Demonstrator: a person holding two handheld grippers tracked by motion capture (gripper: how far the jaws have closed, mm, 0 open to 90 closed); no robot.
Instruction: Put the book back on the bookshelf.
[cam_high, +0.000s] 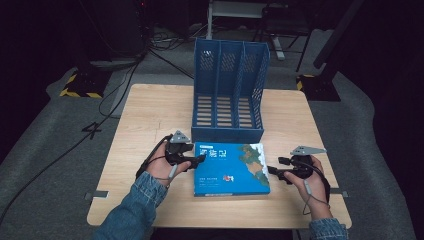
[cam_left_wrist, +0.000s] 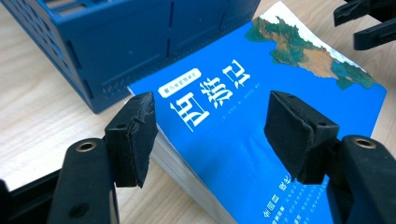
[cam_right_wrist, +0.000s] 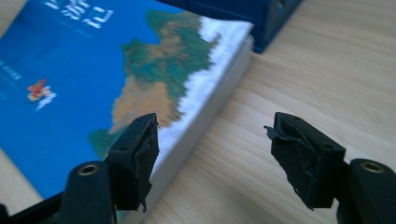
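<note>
A thick blue book (cam_high: 231, 169) with a map picture on its cover lies flat on the wooden table (cam_high: 145, 115), just in front of a blue file rack (cam_high: 228, 90). My left gripper (cam_high: 200, 159) is at the book's left edge. In the left gripper view its jaws (cam_left_wrist: 215, 135) stand open, one pad beside the book's (cam_left_wrist: 243, 121) page edge and the other above the cover. My right gripper (cam_high: 272, 171) is at the book's right edge. It is open (cam_right_wrist: 212, 154) too, one pad over the book's (cam_right_wrist: 140, 84) page edge and the other over bare table.
The rack (cam_left_wrist: 116, 46) has three upright slots and stands close behind the book. Bare table (cam_right_wrist: 299, 70) lies to the right of the book. My right gripper's jaws (cam_left_wrist: 369, 23) show at the top right of the left gripper view. Cables cross the grey floor (cam_high: 50, 150) at the left.
</note>
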